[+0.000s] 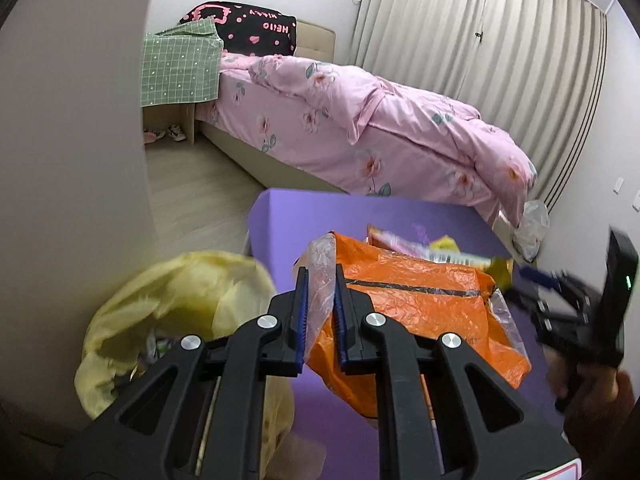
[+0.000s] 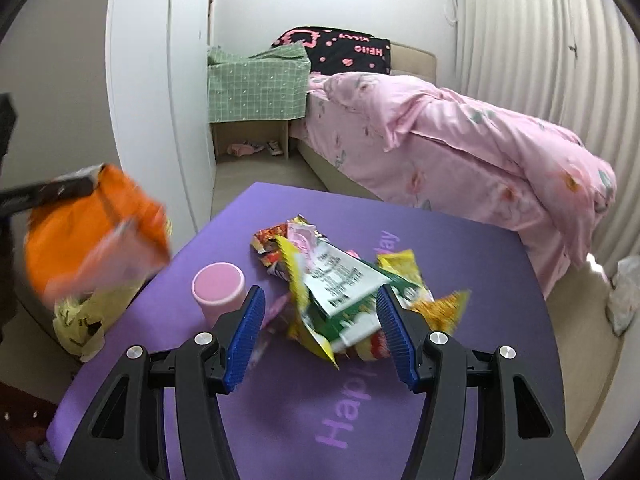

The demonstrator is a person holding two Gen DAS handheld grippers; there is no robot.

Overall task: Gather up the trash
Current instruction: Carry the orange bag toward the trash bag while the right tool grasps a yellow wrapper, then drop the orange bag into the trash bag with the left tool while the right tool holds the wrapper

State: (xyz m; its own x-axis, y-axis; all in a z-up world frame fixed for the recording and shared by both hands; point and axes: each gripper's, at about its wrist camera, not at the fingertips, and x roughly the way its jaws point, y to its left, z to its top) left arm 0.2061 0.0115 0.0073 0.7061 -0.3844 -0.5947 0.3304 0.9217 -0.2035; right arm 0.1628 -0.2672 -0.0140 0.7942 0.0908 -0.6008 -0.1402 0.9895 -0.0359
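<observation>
My left gripper (image 1: 319,280) is shut on an orange plastic wrapper (image 1: 416,316) and holds it above the purple table (image 1: 312,216), beside a yellow trash bag (image 1: 176,312) at the table's left edge. The wrapper (image 2: 92,232) and the bag (image 2: 80,320) also show at the left of the right wrist view. My right gripper (image 2: 320,312) is open over a pile of snack wrappers (image 2: 340,292) on the table (image 2: 460,240), its fingers on either side of the pile's near end.
A pink cup (image 2: 218,292) stands on the table just left of the right gripper. A bed with a pink duvet (image 2: 460,140) lies behind the table. A white wall (image 1: 72,160) is on the left. A white bag (image 1: 532,232) lies on the floor.
</observation>
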